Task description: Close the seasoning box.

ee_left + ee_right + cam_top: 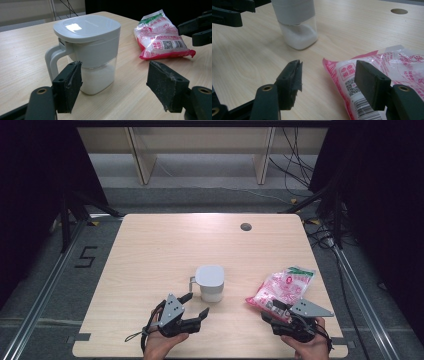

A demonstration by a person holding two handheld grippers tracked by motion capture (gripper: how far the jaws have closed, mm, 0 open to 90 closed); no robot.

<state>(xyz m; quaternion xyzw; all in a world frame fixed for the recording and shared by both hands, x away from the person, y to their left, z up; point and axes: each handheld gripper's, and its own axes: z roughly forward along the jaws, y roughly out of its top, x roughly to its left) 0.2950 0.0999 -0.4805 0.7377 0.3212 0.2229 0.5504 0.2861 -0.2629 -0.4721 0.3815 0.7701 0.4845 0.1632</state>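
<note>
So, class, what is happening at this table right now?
A person holds a gripper in each hand at a wooden table. The left gripper is open, just short of a lidded container partly filled with white powder, gripping nothing. The right gripper is open at the near end of a pink and white bag lying flat. Neither thing is lifted yet.

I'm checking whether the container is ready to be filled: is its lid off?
No, the grey lid sits closed on top of the container, which holds white powder in its clear lower part.
</note>
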